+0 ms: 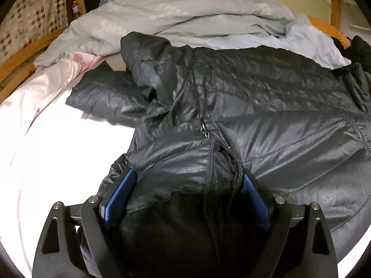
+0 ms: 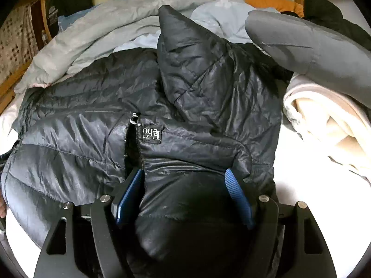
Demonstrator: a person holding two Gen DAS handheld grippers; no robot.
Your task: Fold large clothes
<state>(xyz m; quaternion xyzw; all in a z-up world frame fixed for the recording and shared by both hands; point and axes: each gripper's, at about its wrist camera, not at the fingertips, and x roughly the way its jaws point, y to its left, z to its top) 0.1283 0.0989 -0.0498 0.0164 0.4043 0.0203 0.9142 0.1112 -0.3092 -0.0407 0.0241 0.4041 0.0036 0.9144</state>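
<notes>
A black quilted puffer jacket (image 1: 266, 92) lies spread on the bed, front up, with its zipper pull (image 1: 204, 127) near the middle. In the right wrist view the same jacket (image 2: 81, 127) shows a small label (image 2: 151, 135), and one padded part stands up in a point (image 2: 197, 58). My left gripper (image 1: 189, 171) is down on the jacket's near edge with its jaws wide, and puffy fabric bulges up between the blue pads (image 1: 120, 192). My right gripper (image 2: 183, 171) has a thick bunch of the jacket squeezed between its blue pads (image 2: 128, 197).
A rumpled grey-green duvet (image 1: 185, 11) is heaped behind the jacket, with a pink sheet (image 1: 46, 88) at the left. A wooden bed rail (image 1: 23, 53) runs along the left. A grey garment (image 2: 313, 41) and a cream blanket (image 2: 324, 120) are piled at the right.
</notes>
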